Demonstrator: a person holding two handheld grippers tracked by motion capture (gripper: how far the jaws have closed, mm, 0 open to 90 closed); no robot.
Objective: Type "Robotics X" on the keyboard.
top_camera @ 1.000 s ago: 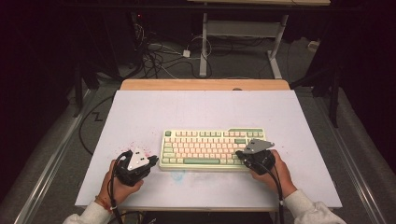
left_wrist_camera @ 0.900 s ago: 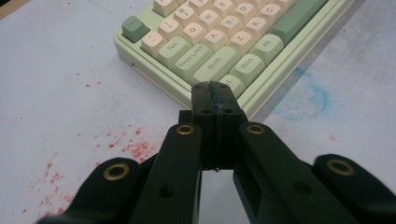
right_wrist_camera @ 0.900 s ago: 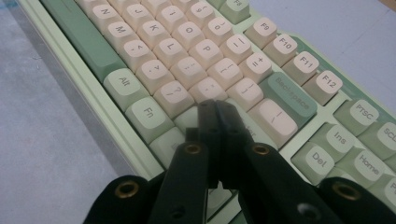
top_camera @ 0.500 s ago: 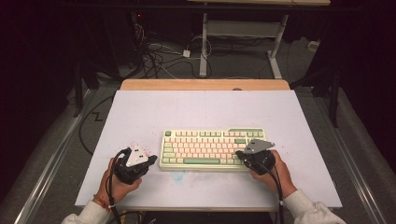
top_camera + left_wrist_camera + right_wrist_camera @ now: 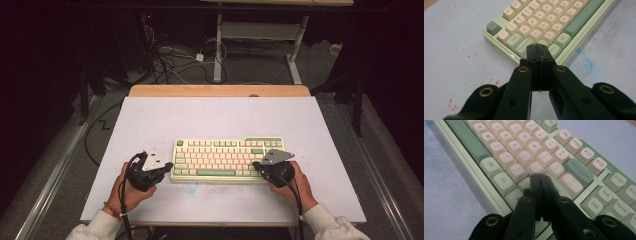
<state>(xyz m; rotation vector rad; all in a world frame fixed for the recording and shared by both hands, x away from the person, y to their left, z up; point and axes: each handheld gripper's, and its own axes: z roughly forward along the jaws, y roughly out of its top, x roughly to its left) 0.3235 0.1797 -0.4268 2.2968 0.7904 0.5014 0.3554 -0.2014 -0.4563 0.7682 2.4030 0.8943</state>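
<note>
Squarely near the middle of the white table, a little toward the person's edge, lies the pale green and cream keyboard, flat, with its long side running left to right. Both tools sit at its near corners. The left tool has its jaws clenched with nothing between them, and in the left gripper view the closed tips hang over the Ctrl and Win keys at the keyboard's lower left corner. The right tool is likewise pinched shut on nothing; its own view shows the tips low over the keys beside Fn and the right Shift area, though whether they press a key I cannot tell.

Compared with a second ago, the left tool has edged in from just off the keyboard's left end until its tip meets that corner, while the right tool has held its place at the other end. That suggests the person is now braced at both ends, probably ready to push, square up or slide the keyboard. Faint red specks and a blue smudge mark the table nearby.
</note>
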